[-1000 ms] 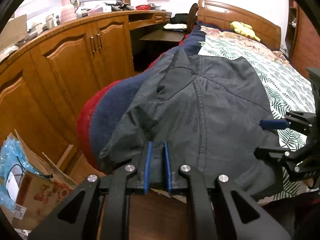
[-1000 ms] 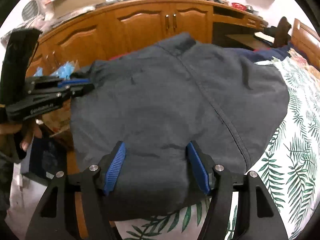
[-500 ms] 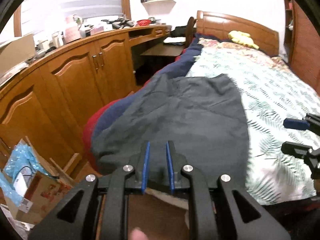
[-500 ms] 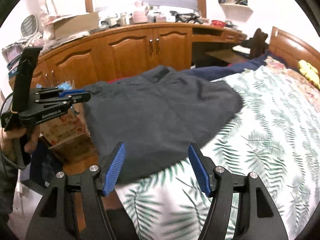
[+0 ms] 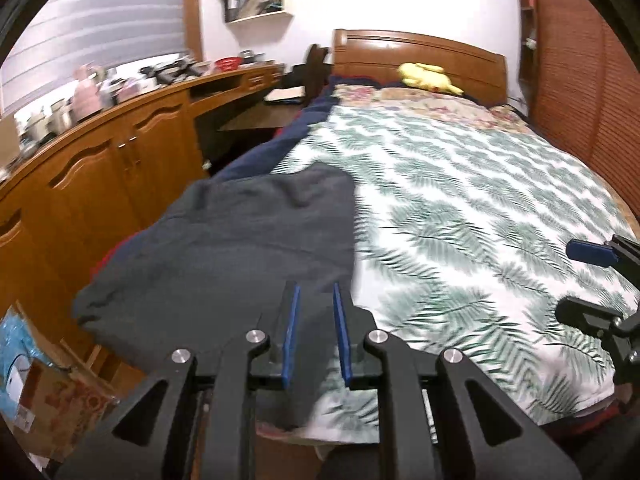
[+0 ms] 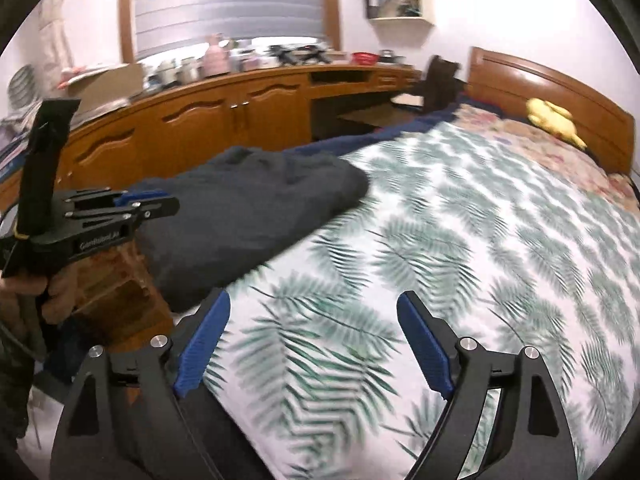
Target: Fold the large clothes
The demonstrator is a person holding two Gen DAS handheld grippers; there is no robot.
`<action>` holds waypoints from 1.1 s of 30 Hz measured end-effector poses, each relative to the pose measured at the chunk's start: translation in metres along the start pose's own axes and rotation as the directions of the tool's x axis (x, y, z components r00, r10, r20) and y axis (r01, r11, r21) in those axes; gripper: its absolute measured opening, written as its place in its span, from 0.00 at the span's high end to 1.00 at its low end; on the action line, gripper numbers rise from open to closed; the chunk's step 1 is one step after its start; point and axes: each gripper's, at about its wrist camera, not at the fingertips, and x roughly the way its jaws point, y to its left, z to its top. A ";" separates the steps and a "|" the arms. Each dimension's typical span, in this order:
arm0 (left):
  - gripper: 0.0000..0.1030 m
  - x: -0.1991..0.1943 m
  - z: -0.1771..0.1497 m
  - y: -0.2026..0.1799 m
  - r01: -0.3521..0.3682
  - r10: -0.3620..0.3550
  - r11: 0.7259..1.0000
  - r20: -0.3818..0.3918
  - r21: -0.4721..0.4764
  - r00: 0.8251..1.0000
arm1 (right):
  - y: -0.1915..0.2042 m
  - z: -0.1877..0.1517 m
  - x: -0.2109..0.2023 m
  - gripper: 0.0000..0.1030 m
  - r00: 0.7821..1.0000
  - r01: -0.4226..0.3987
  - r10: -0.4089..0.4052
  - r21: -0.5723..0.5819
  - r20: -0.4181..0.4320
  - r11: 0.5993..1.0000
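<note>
A dark grey garment (image 5: 240,248) lies folded at the near left corner of the bed, also in the right wrist view (image 6: 248,208). My left gripper (image 5: 314,304) hovers just above its near edge, jaws narrowly apart with nothing between them; it shows from the side in the right wrist view (image 6: 152,204). My right gripper (image 6: 314,312) is wide open and empty above the leaf-print sheet (image 6: 440,248), right of the garment. It also shows at the right edge of the left wrist view (image 5: 580,280).
Wooden cabinets (image 5: 100,168) with a cluttered top run along the left of the bed. A wooden headboard (image 5: 420,48) and a yellow plush toy (image 5: 428,76) are at the far end. Cardboard boxes (image 5: 52,392) sit on the floor at lower left.
Both grippers have pulled back and up from the garment, which now lies smaller and farther away. The right gripper has swung right over the bare sheet.
</note>
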 end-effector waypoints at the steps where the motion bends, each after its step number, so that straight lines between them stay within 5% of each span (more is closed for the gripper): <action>1: 0.85 0.002 0.000 -0.014 0.021 -0.021 1.000 0.001 0.010 1.000 | -0.009 -0.005 -0.006 0.15 1.000 0.017 -0.017 0.019 0.003 1.000; 16: 0.84 0.005 -0.007 -0.174 0.238 -0.233 0.964 -0.048 0.118 0.971 | -0.108 -0.089 -0.117 0.15 0.968 0.245 -0.249 0.242 -0.014 0.939; 33: 0.83 -0.099 0.043 -0.257 0.348 -0.374 0.917 0.118 0.195 0.920 | -0.122 -0.087 -0.275 0.15 0.837 0.440 -0.518 0.343 0.178 0.830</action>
